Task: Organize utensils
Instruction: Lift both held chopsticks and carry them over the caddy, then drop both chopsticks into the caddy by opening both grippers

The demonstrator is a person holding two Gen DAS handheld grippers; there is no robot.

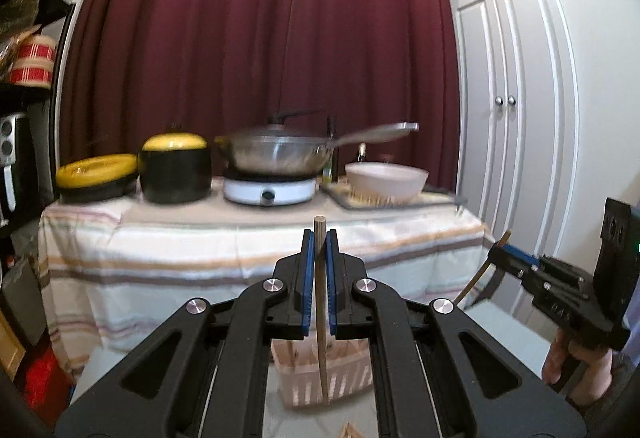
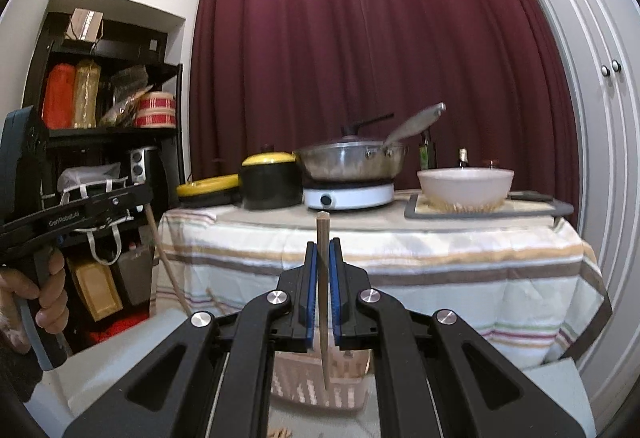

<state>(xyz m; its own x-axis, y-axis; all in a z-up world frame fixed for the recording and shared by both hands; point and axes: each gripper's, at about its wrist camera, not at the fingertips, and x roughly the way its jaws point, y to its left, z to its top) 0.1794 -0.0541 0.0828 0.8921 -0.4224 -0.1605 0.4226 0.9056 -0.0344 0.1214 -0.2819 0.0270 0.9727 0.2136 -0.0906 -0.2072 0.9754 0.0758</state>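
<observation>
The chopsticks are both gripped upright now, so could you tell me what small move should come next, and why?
Probably lower the left tool so its chopstick drops into the white basket beneath; the tip already hangs just over it. The right tool holds its chopstick likewise.

On table (image 2: 400,258), left to right: flat lidded pot (image 2: 208,190), tall pot (image 2: 272,180), pan (image 2: 352,158) atop burner (image 2: 348,196), bowl (image 2: 466,184) on tray (image 2: 536,208).

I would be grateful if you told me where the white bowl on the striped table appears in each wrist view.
Left wrist view: the white bowl sits right of centre, on the dark tray at the table's right end.
Right wrist view: the white bowl lies further right, on the same tray.
Shared landmark: the steel pan on the white hotplate, just left of the bowl in both.
</observation>
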